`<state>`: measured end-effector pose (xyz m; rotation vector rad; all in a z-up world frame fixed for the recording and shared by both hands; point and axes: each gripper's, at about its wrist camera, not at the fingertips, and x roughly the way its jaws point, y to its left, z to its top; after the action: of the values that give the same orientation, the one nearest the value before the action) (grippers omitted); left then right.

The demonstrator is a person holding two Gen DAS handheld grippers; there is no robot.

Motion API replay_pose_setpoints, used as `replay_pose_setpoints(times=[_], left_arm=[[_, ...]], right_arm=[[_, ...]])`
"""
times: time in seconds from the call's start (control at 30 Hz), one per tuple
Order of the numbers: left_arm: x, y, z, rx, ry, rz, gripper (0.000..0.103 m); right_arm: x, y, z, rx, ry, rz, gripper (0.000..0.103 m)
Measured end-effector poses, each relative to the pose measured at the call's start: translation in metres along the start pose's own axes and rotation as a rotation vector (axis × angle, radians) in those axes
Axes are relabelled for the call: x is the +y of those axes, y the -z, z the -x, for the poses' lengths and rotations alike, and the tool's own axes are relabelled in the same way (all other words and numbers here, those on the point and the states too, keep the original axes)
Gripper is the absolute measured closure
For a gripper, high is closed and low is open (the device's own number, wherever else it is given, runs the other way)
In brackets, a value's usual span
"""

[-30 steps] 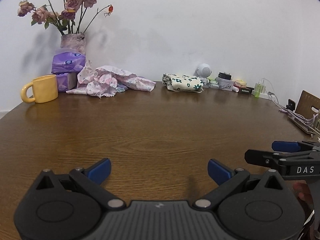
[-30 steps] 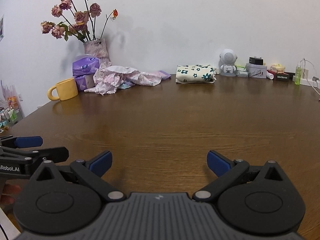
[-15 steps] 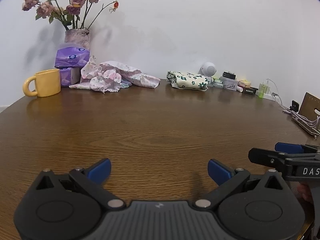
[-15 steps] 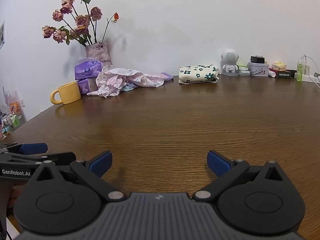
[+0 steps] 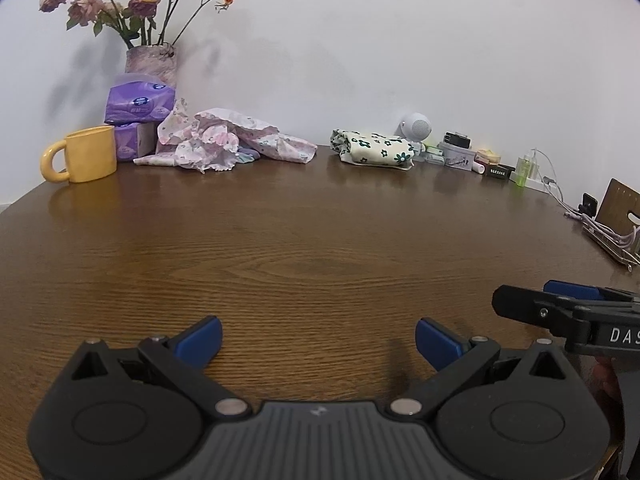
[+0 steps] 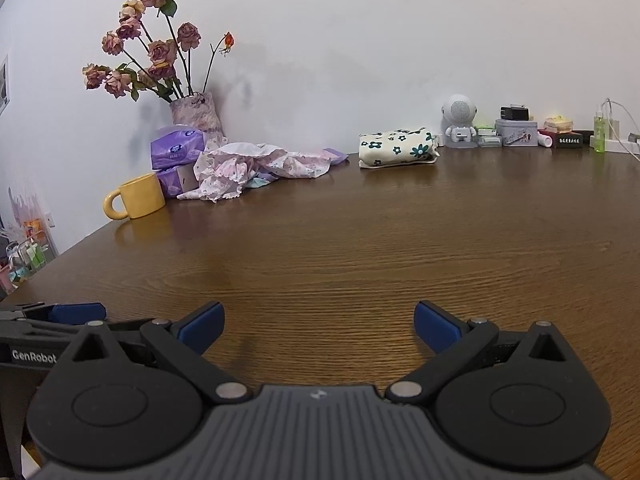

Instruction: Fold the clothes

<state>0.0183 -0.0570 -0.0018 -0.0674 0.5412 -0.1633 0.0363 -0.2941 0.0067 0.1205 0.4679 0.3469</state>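
**Both grippers spread wide over bare table; clothes lying at far edge**

Count of garments: one crumpled heap of pink floral clothing (image 5: 224,146), with a pale blue piece showing inside it, so the number of items in the heap cannot be told; and one folded cream cloth bundle with dark green flowers (image 5: 374,148). Other items: one yellow ceramic mug (image 5: 86,159), two purple tissue packs (image 5: 138,118) stacked, one mottled pink vase of dried roses (image 5: 150,62), one small white robot figure (image 6: 459,126), and a row of small boxes and bottles too small to count.

The left gripper (image 5: 318,338) is hovering low over the brown wood-grain table (image 5: 320,240). Its blue-padded fingers (image 5: 200,338) are standing wide apart, holding nothing and touching nothing. The right gripper (image 6: 318,326) is sitting likewise, fingers (image 6: 436,326) spread fully, nothing between them.

Both garments are lying well ahead of the fingertips, against the white wall. From the left gripper, the crumpled heap is ahead and left of the left finger, and the folded bundle is ahead, slightly right of centre. The mug is standing far left, just beside the tissue packs.

The two grippers are sitting side by side, each showing at the edge of the other's view.
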Motion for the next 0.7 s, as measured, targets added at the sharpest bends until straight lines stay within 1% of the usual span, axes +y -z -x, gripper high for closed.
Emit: replay_pose_setpoints(times=[0.7], left_arm=[[0.0010,-0.0013,-0.0021,0.004,0.002,-0.008,0.000]], right_arm=[[0.0008,-0.0002,-0.0011,0.005,-0.003,-0.017,0.000]])
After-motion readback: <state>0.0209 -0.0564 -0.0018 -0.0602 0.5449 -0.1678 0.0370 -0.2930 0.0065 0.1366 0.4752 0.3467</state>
